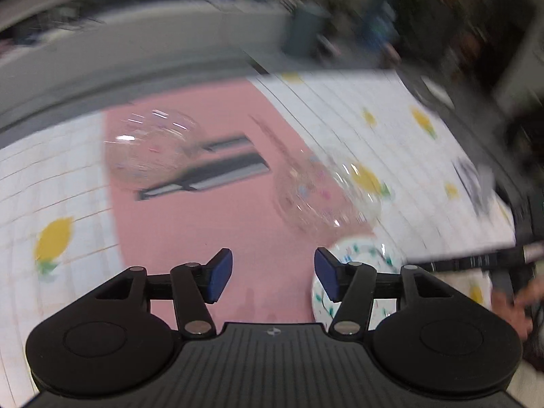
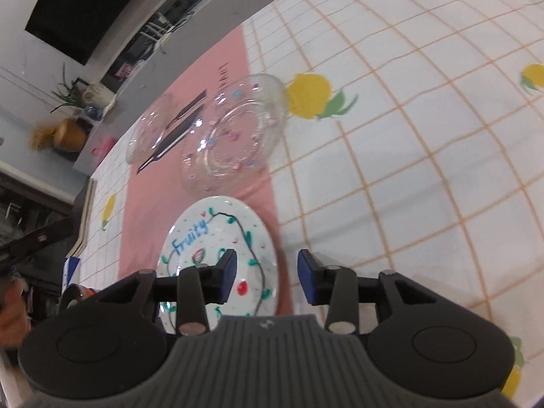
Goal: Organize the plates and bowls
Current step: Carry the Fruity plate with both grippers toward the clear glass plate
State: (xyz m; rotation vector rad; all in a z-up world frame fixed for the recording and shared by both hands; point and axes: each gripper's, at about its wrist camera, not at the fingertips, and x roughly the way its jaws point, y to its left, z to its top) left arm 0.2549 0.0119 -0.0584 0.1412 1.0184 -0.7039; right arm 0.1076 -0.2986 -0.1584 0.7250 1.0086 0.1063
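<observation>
A white plate [image 2: 221, 234] with "Fruity" lettering lies on the pink mat [image 2: 153, 204], just ahead of my right gripper [image 2: 267, 278], which is open and empty with its left finger over the plate's rim. A clear glass plate [image 2: 234, 136] lies beyond it, and a clear glass bowl [image 2: 149, 132] farther left. In the blurred left wrist view my left gripper [image 1: 273, 273] is open and empty above the pink mat [image 1: 210, 224]. There the white plate [image 1: 360, 255] sits behind its right finger, the glass plate [image 1: 326, 190] ahead right, the glass bowl [image 1: 153, 149] ahead left.
A dark knife-like print or object [image 1: 207, 173] lies on the mat between the glass pieces. The table has a white lemon-print cloth [image 2: 408, 136]. A grey counter edge [image 2: 170, 40] and a plant pot [image 2: 69, 132] lie beyond the table. A hand [image 1: 513, 306] shows at right.
</observation>
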